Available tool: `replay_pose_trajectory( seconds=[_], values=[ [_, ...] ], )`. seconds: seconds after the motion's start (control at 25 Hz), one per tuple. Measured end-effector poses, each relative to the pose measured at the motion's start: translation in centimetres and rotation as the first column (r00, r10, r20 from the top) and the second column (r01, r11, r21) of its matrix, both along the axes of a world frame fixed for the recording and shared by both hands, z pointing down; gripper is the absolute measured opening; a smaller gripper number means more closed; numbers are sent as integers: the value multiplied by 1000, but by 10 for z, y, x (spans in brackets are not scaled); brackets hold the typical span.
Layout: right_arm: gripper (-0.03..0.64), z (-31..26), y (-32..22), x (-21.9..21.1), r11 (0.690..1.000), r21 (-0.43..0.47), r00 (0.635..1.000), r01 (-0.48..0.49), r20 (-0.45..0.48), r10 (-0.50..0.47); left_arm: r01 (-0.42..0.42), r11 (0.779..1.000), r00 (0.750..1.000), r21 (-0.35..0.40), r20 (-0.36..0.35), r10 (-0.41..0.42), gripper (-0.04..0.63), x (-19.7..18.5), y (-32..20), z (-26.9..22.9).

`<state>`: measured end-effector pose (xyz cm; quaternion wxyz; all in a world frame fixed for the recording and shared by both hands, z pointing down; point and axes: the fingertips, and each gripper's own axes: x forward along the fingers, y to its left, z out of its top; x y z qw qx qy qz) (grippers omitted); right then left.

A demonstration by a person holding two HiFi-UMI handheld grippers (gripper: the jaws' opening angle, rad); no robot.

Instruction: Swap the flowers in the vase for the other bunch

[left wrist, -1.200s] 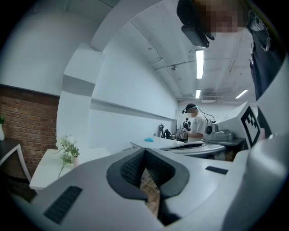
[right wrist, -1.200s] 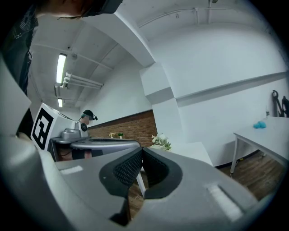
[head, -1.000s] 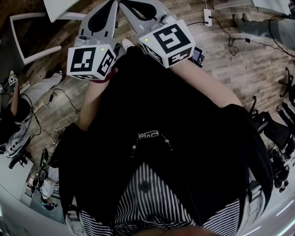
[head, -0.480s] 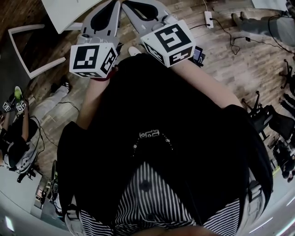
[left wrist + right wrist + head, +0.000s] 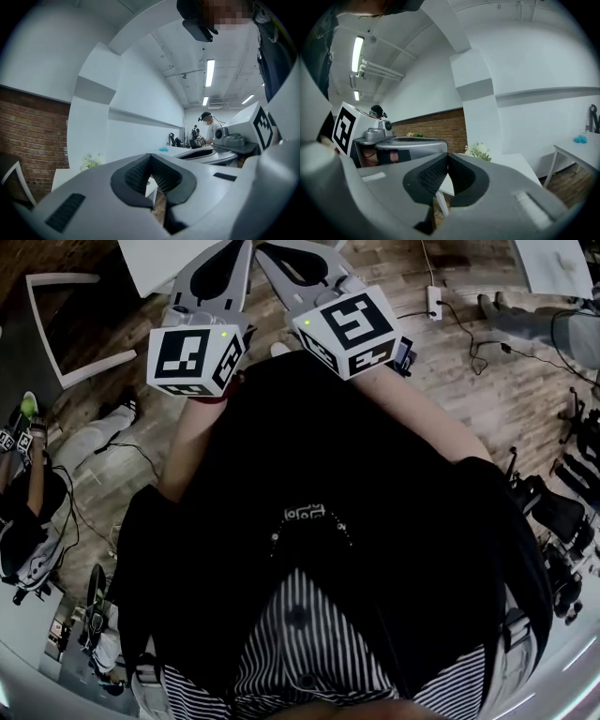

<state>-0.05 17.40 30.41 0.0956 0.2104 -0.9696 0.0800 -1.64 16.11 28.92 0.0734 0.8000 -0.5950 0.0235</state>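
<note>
Jaws of the left gripper (image 5: 236,251) and the right gripper (image 5: 272,253) are shown in the head view side by side, extended ahead of the person's dark-clothed torso. Nothing is seen between either pair, and the tips are cut by the upper frame edge. A white table (image 5: 155,263) lies just beyond the left jaws, to their left.

Left gripper view: the black ribbed pads are brought together at the tips, and nothing is clamped between them. The flowers (image 5: 91,161) are seen far beyond the jaws and well to their left, as a small pale cluster standing on the table (image 5: 58,177) before a brick wall (image 5: 28,131). Their container cannot be made out. The right gripper (image 5: 192,155) lies just right of these jaws.

Right gripper view: the pads are closed tip to tip and hold nothing. The flowers (image 5: 479,151) appear just right of the tips and well beyond them, as white blooms with green leaves at the far end of the table (image 5: 511,161). The left gripper (image 5: 436,144) is seen just left of these jaws.
</note>
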Motion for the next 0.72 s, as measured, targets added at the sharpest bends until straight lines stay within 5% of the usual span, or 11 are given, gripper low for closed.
replay_pose_trajectory(
  seconds=[0.72],
  values=[
    [3,5,-13,-37,994,-4,993,105,-43,-105,78,997,996,-14,-49,-79,6,-39,-15,6]
  ],
)
